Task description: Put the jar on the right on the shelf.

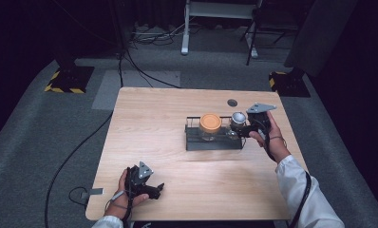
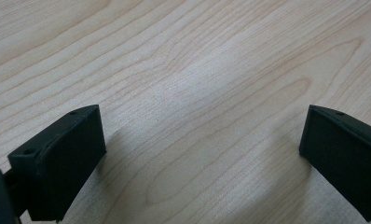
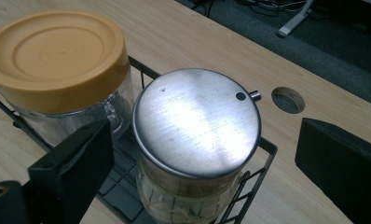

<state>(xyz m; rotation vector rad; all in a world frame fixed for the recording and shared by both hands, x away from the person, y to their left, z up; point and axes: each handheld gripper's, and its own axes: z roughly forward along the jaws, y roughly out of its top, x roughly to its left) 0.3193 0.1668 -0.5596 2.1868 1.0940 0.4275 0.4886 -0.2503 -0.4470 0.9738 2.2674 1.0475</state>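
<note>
On the wooden table [image 1: 154, 142] a black wire rack [image 1: 213, 142] holds two glass jars side by side — one with an orange lid [image 3: 58, 51], the other with a steel lid [image 3: 196, 122]. The right gripper [image 3: 204, 161] sits at the rack's right end, its jaws spread wide on either side of the steel-lidded jar, with a gap showing between each pad and the glass. The left gripper [image 2: 202, 154] rests low over bare wood near the table's front edge — jaws wide apart, nothing between them.
</note>
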